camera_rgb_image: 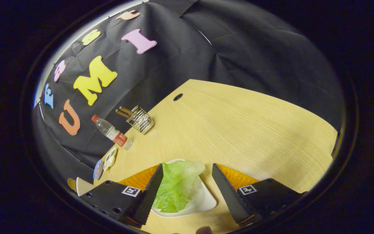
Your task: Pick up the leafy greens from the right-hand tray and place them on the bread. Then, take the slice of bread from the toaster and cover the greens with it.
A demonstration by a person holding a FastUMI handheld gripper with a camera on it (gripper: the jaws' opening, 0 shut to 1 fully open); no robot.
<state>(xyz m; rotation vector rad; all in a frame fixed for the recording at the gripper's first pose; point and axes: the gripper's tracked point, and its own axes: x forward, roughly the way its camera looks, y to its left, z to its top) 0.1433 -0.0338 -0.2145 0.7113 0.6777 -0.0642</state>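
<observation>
A pale green lettuce leaf lies on a white plate that rests on an orange tray. My gripper hovers over the plate, open, with its two black serrated fingers spread wide. The leaf sits between the fingers, close against the left one, and the right finger stands apart from it. Neither finger presses on the leaf.
Beyond the fingers the wooden table stretches to the black cloth wall. At its far left side stand a wire rack holding chopsticks, a lying water bottle and some small round discs. A cable hole marks the tabletop.
</observation>
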